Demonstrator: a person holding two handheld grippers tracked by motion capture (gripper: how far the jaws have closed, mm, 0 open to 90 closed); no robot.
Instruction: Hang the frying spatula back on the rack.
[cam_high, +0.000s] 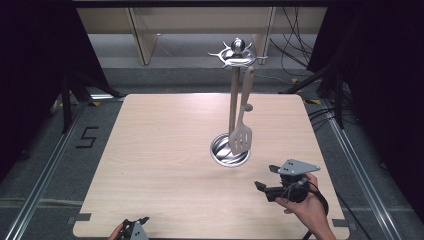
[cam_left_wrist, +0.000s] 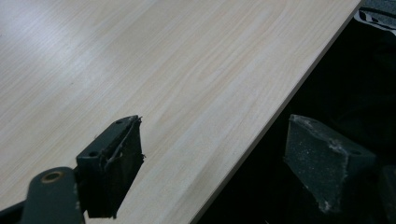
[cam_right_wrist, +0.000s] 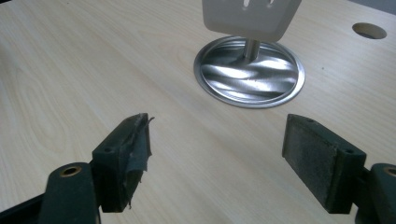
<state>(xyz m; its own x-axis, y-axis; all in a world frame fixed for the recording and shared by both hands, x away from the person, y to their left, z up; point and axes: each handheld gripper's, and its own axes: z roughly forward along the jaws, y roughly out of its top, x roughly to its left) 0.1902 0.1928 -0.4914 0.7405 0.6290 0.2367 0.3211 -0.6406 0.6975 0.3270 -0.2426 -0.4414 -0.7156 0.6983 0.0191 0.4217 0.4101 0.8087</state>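
hovering spread and empty, the right gripper (cam_right_wrist: 217, 158) faces the spatula (cam_high: 241, 131) on its rack (cam_high: 233, 95).

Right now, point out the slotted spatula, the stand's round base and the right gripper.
slotted spatula (cam_high: 241, 138), high view, on its slotted blade.
stand's round base (cam_right_wrist: 233, 74), right gripper view, on the shiny dish.
right gripper (cam_high: 261, 187), high view, between its fingers.

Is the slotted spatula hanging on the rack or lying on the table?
Hanging. The slotted spatula dangles from a hook on the upright rack, its blade above the round base.
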